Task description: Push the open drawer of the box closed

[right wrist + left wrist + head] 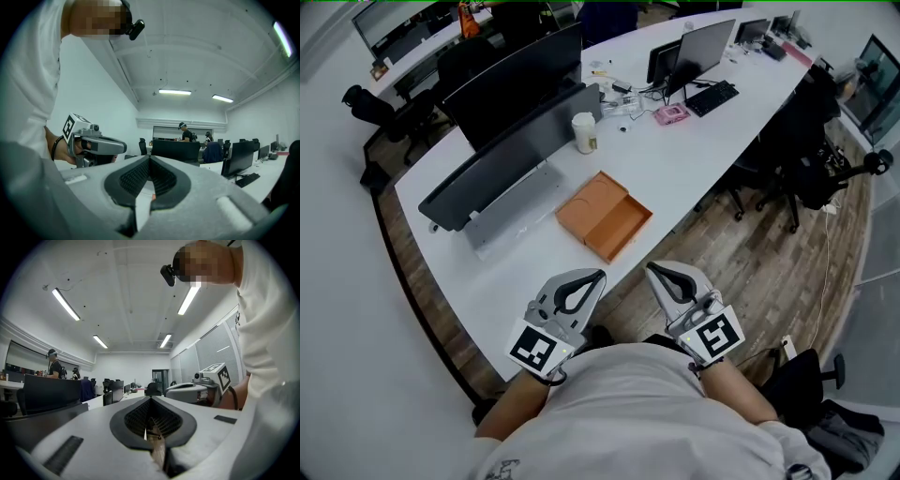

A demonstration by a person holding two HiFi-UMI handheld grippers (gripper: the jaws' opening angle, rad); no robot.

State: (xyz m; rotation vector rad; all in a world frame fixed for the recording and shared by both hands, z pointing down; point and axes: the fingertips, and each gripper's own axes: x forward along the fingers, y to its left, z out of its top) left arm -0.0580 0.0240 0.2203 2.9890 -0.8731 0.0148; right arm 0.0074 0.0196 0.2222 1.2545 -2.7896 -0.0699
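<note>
An open-plan office, with a long white desk (694,178) curving away under monitors (516,80).

Head view: the left gripper (598,276) and right gripper (652,269) are held side by side close to the person's body, both with jaws together and nothing in them. The box (589,202) lies flat on the desk ahead of both sets of tips, well apart from them, with a paper cup (584,132) beyond it. It is orange-brown and shallow, and its drawer (624,231) is drawn out on the side nearer the right gripper and looks empty. It looks like light card, so I'd expect it to skid on the smooth top. A square push with closed tips on the middle of the drawer's front wall seems best, perhaps with the other gripper steadying the box's far side.

Left gripper view: its pads meet at the tips over empty air. The box is below the frame.

Right gripper view: jaws likewise pressed together, holding nothing, and no box in sight.
</note>
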